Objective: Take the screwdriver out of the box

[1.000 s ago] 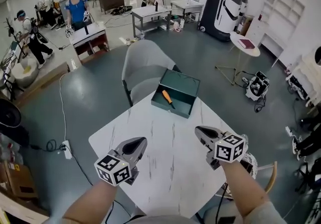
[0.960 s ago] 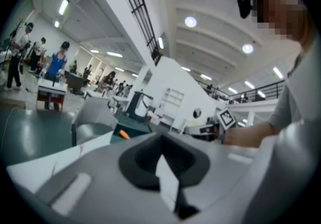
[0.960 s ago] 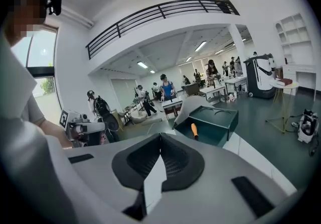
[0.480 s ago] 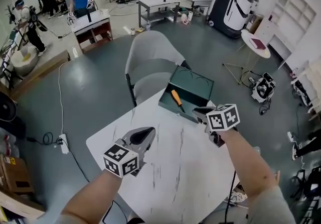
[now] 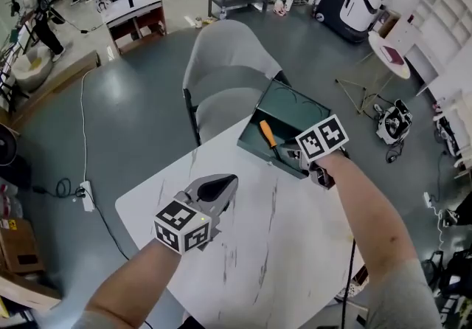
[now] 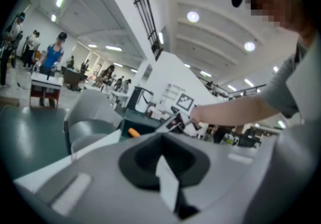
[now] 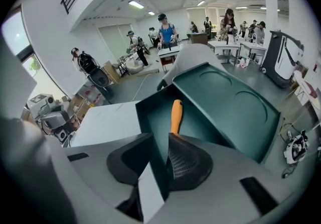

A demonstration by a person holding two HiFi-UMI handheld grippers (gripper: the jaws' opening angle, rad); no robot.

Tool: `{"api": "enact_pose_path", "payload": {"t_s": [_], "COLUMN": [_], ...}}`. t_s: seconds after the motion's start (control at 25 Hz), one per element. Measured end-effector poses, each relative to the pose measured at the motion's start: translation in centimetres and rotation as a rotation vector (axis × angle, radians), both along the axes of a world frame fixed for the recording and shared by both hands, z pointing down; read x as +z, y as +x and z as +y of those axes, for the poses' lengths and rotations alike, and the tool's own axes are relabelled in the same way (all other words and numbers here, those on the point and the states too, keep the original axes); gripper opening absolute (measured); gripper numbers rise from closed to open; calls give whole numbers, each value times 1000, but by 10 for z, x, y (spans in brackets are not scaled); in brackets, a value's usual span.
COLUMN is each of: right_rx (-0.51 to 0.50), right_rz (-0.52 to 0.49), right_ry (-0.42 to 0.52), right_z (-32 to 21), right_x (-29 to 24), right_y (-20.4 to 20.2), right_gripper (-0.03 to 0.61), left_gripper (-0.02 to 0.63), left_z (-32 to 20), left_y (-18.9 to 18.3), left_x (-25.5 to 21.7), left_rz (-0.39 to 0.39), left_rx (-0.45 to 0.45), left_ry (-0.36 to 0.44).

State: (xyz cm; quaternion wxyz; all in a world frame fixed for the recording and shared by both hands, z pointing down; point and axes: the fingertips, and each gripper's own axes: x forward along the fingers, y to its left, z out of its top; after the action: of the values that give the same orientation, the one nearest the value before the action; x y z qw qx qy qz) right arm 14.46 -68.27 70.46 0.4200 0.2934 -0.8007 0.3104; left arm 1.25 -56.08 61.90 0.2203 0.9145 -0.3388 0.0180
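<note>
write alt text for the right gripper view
The right gripper, fingers slightly apart, hovers at the near wall of an open dark green box; an orange-handled screwdriver lies inside just beyond. The box sits on a white table.

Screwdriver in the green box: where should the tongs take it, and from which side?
Probably its orange handle, from above over the near wall of the box: it lies flat on the floor, in line with the right gripper, so the open tongs would straddle it.

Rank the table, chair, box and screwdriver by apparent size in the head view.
1. White table
2. Grey chair, only slightly ahead of the next
3. Green box, too close to the chair to be sure
4. Orange-handled screwdriver
</note>
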Motion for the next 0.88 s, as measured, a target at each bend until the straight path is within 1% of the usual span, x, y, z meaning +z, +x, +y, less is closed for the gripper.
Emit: {"api": "enact_pose_path", "payload": {"t_s": [0.2,0.36,0.64,0.88], "right_rx": [-36,-41,-30,-39], "right_rz": [89,123,136,146], "right_ry": [-73,-105,-132,-134], "right_z": [-6,-8,-9,-7], "right_x": [29,45,59,67], "right_y": [-3,-2,-3,-2], "right_gripper": [77,77,72,69], "left_gripper": [-3,-3,-3,-3], "left_z": [-8,-15,-21,-23], "left_y": [3,6,3,4], "left_x": [6,9,14,16], "left_rz": [5,-1,1,5], "left_rx": [4,7,8,5], "left_ry": [4,17,17,13]}}
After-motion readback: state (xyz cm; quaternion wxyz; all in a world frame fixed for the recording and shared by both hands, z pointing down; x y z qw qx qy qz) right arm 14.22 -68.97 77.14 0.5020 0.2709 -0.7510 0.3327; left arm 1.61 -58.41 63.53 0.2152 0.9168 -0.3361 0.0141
